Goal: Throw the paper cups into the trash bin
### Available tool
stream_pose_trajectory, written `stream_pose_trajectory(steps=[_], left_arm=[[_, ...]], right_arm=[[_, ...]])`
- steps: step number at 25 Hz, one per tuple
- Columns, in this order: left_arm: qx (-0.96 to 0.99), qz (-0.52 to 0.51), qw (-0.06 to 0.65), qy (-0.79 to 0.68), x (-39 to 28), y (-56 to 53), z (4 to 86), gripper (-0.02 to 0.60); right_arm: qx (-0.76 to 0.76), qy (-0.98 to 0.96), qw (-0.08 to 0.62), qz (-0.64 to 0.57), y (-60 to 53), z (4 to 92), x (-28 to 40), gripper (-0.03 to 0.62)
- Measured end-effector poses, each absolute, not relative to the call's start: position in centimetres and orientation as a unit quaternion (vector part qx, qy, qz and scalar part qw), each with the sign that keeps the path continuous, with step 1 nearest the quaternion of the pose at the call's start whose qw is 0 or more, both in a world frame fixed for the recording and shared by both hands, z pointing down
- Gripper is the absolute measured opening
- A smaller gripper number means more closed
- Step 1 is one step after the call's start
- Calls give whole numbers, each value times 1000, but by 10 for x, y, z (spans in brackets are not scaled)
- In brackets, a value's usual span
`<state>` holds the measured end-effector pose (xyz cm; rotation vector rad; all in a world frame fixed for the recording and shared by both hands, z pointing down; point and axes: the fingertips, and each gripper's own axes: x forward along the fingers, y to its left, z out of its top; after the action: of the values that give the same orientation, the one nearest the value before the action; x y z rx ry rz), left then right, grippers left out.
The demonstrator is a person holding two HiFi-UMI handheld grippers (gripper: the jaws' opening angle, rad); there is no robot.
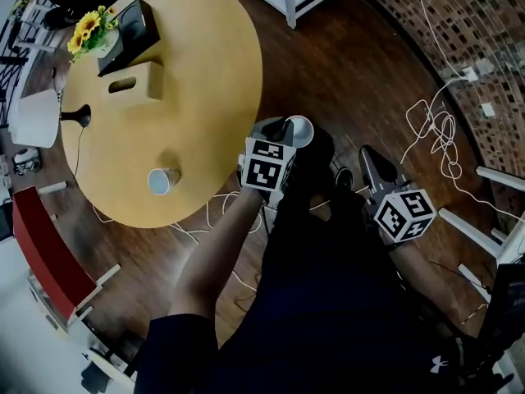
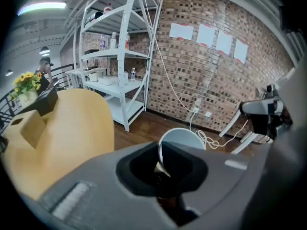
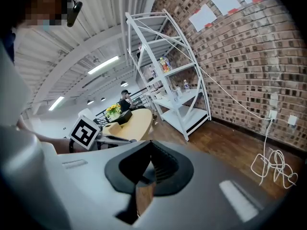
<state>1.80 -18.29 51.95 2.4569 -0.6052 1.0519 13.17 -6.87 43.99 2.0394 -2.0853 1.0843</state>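
Where the left gripper [image 1: 285, 130] is held just past the table's edge, its jaws are seen pinched on the wall of a paper cup [image 1: 300, 131], which is kept over the wooden floor [image 1: 344, 64]. The right gripper [image 1: 369, 158] is noted near it, jaws drawn together with nothing between them. Farther off, a second paper cup [image 1: 163, 180] is seen on the round table [image 1: 205, 72], near its edge. A cardboard box [image 1: 131, 83] and sunflowers [image 1: 89, 27] are found at the far side.
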Motion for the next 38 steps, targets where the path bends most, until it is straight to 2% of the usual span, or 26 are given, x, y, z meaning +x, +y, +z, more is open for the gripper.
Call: stream_pose_trajectory(steps=[4,8,12,17,22,25,38], left_arm=[[867,397,191,-235,36,-157,565,29],[851,401,214,-264,56,-139,629,29],[844,408,231,-262,68,-116,709,29],[840,428,216,-254,63,-92,838,29],[810,440,280,-268,47,-90,960,29],[805,440,294,-267,50,-91,1016,28],[806,467,270,-243,76,-87,1120,28]], right_arm=[[634,-677,25,373,-51,477,159,11],[599,-697,49,390,-48,534,185,11],[575,-726,85,367,-57,588,202,11],[594,-701,96,383,-57,664,233,11],[622,-676,106,381,-49,728,258,11],[614,-687,100,374,-49,766,265,11],[592,-712,74,371,-68,837,269,11]])
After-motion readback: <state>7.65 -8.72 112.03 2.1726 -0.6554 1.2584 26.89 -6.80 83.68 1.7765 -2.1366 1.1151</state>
